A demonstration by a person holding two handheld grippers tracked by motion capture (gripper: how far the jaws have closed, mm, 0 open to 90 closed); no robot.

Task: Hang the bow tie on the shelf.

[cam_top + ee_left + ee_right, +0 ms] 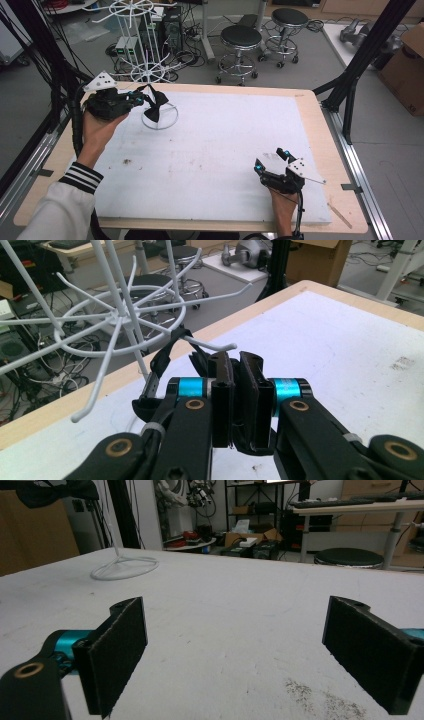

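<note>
Black jaws of the left gripper [235,390] are clamped on a black bow tie [156,102], whose strap is looped over a hook of the white wire rack [120,315], probably for hanging. Meanwhile the right gripper [272,159] is parked wide open, nothing held, low over the table [225,145].

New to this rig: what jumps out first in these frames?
The white wire hanger rack at the table's far left corner, with a black fabric bow tie hanging off one of its lower prongs. The left gripper is shut on that bow tie beside the rack's ring base. The right gripper rests open on the white table cover, near right, holding nothing.
</note>
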